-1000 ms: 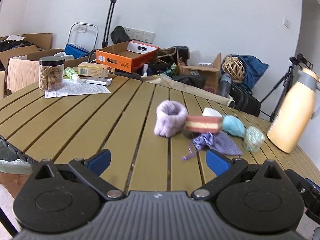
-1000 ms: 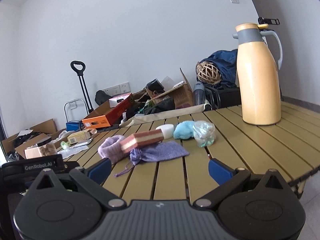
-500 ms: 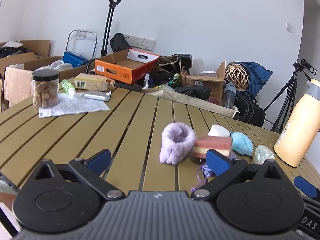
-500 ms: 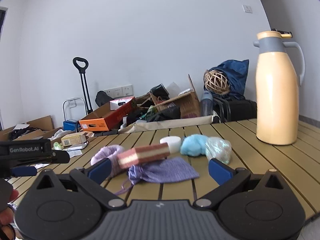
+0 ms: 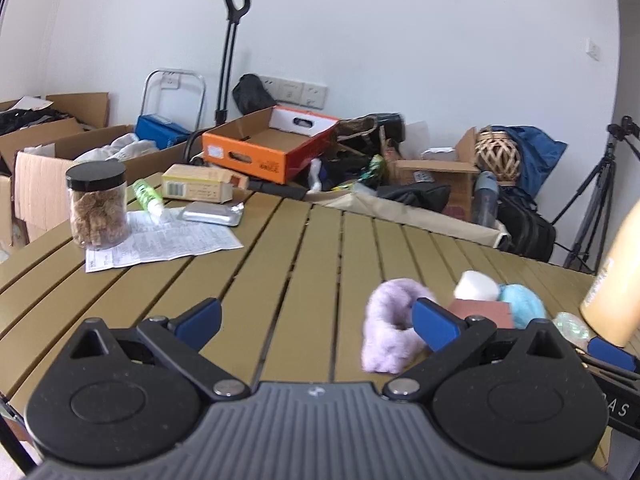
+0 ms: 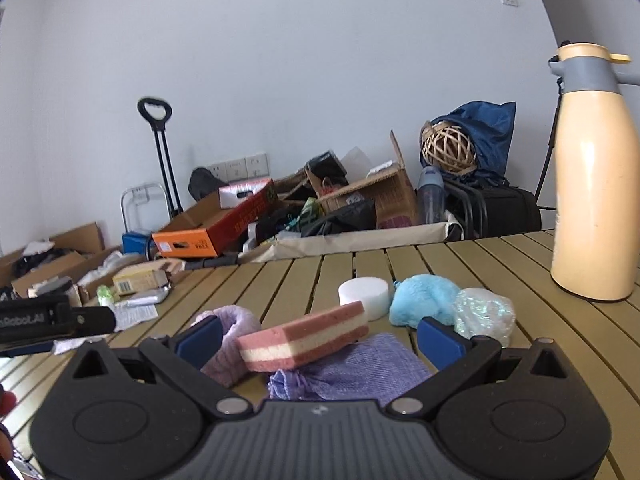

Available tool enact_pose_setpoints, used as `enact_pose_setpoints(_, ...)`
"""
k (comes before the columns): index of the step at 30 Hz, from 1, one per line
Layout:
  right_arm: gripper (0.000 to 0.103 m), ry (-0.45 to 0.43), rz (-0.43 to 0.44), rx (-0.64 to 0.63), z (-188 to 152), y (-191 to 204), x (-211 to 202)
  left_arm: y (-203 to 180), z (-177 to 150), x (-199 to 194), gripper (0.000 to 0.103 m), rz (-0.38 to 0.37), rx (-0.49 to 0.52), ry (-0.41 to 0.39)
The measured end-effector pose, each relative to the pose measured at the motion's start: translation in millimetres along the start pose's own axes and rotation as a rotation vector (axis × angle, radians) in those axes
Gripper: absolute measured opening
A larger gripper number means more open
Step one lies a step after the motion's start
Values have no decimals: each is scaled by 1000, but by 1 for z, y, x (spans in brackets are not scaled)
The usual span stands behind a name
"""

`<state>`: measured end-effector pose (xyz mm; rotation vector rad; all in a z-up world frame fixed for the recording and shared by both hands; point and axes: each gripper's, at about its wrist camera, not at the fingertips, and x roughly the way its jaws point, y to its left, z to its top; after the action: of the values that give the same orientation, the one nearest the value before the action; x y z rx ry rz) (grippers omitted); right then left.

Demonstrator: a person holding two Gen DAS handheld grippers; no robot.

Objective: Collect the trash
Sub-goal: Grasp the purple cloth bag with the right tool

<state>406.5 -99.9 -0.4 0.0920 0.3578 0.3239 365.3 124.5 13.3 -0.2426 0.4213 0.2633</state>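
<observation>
Jar (image 5: pixel 98 204) and paper sheet (image 5: pixel 160 240) at far left of slatted tabletop (image 5: pixel 280 264). Left tool (image 5: pixel 316 318) wide open, empty, low over tabletop. Trash cluster right of it: purple cuff (image 6: pixel 230 346), pink sponge (image 6: pixel 304 336) on purple pouch (image 6: pixel 352 372), white puck (image 6: pixel 364 296), blue fluff (image 6: pixel 424 300), plastic wad (image 6: pixel 484 316). Right tool (image 6: pixel 320 338) wide open, empty, fingers flanking sponge, not touching. Thermos (image 6: pixel 596 184) upright far right.
</observation>
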Motion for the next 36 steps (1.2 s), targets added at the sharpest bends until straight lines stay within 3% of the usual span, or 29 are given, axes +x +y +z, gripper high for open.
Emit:
enact_pose_setpoints(9, 103, 55, -39, -111, -3, 25, 25, 18, -2, 10, 103, 48, -9, 15)
enact_pose_setpoints(13, 103, 124, -65, -167, -9, 29, 36, 21, -4, 13, 103, 56, -18, 35)
enact_pose_setpoints(21, 101, 223, -73, -157, -18, 29, 60, 14, -8, 14, 103, 52, -5, 43)
enact_pose_setpoints(26, 81, 279, -60, -162, -18, 32, 75, 11, -11, 16, 103, 51, 0, 58)
enact_pose_setpoints(28, 61, 298, -57, -145, -19, 29, 77, 9, -12, 17, 103, 50, 3, 62)
enact_pose_setpoints(36, 36, 285, -29, -76, -21, 13, 69, 5, -16, 16, 103, 37, 17, 73)
